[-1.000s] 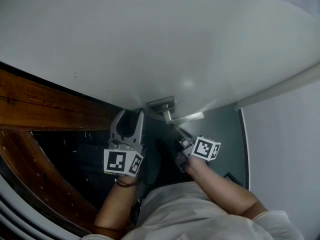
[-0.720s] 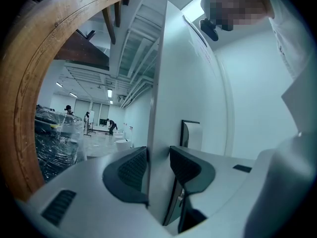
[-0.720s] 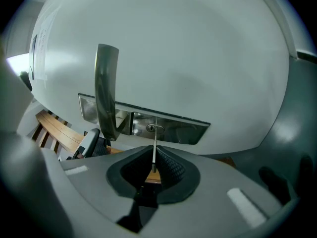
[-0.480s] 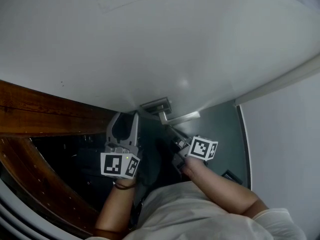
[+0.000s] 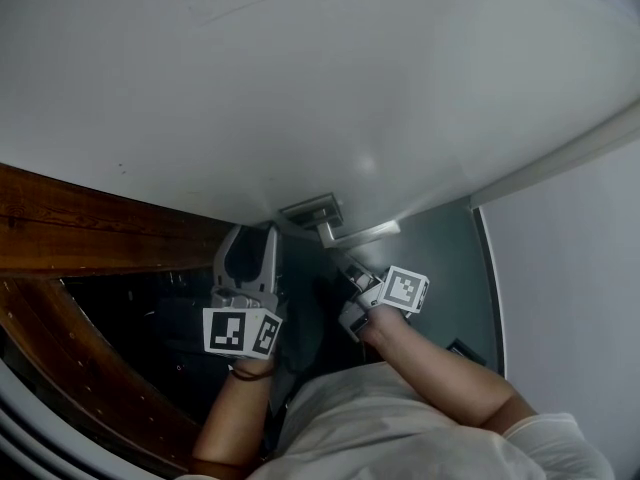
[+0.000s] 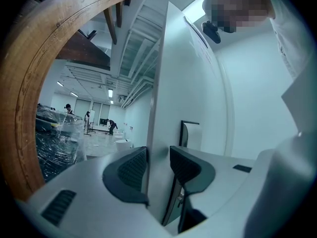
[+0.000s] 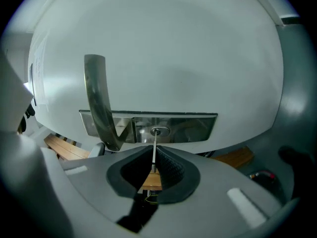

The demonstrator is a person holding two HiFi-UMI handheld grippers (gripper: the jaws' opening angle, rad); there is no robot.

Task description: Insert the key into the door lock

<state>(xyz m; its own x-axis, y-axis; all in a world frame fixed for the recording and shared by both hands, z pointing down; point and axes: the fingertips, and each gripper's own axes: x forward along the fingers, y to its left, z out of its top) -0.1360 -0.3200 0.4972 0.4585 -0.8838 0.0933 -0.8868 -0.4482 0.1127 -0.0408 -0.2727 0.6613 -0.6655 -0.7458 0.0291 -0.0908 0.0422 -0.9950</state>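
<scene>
The white door (image 5: 300, 88) carries a steel lock plate (image 5: 310, 211) and a lever handle (image 5: 356, 234). In the right gripper view the plate (image 7: 188, 127) shows a round keyhole (image 7: 157, 131), with the handle (image 7: 100, 103) to its left. My right gripper (image 7: 154, 165) is shut on a thin metal key (image 7: 154, 150), whose tip is at the keyhole. In the head view this gripper (image 5: 352, 268) sits just below the handle. My left gripper (image 5: 252, 236) is shut on the door's edge (image 6: 158, 133), one pad on each face, seen in the left gripper view (image 6: 157, 170).
A curved brown wooden frame (image 5: 90, 223) runs along the left, seen again in the left gripper view (image 6: 29, 83). A grey wall (image 5: 570, 268) stands to the right of the door. Beyond the door edge lies a bright hall with distant people (image 6: 88, 120).
My right gripper has crept up and left toward the lock plate with the key. The left gripper stays clamped on the door edge.
</scene>
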